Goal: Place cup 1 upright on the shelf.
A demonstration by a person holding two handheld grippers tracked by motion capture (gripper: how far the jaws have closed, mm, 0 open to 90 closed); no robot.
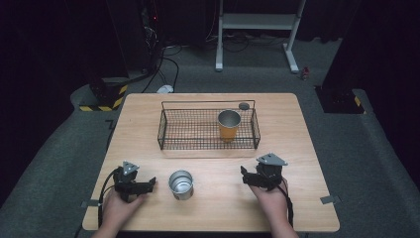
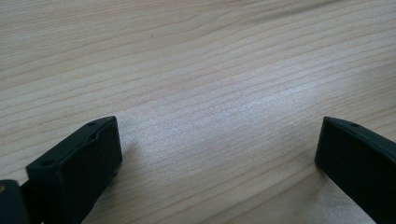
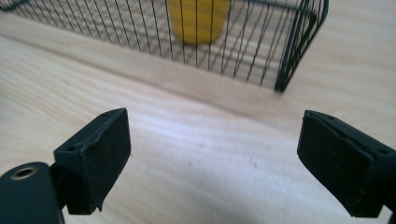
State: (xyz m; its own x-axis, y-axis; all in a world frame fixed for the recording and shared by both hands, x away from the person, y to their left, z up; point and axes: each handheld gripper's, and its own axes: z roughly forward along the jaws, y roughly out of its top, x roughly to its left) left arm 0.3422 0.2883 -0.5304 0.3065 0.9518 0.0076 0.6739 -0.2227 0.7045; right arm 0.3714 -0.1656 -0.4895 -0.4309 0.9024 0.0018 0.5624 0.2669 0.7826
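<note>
A silver metal cup [image 1: 181,184] stands upright near the table's front edge, between my two grippers. In the black wire basket [image 1: 168,144] at the middle back, a yellow cup [image 1: 229,125] with a metal inside stands upright toward the right end. My left gripper [image 1: 150,183] rests just left of the silver cup and is open, with bare wood between its jaws [image 2: 217,149]. My right gripper [image 1: 245,177] sits farther right of that cup, open and empty [image 3: 215,154]. It faces the basket [image 3: 299,42] and the yellow cup [image 3: 198,18].
A small dark disc [image 1: 243,105] lies on the wooden table [image 1: 297,129] behind the basket's right end. Grey tape tabs [image 1: 329,199] mark the front corners. Beyond the table are a white desk frame [image 1: 292,49], cables and a hazard-striped base [image 1: 104,101].
</note>
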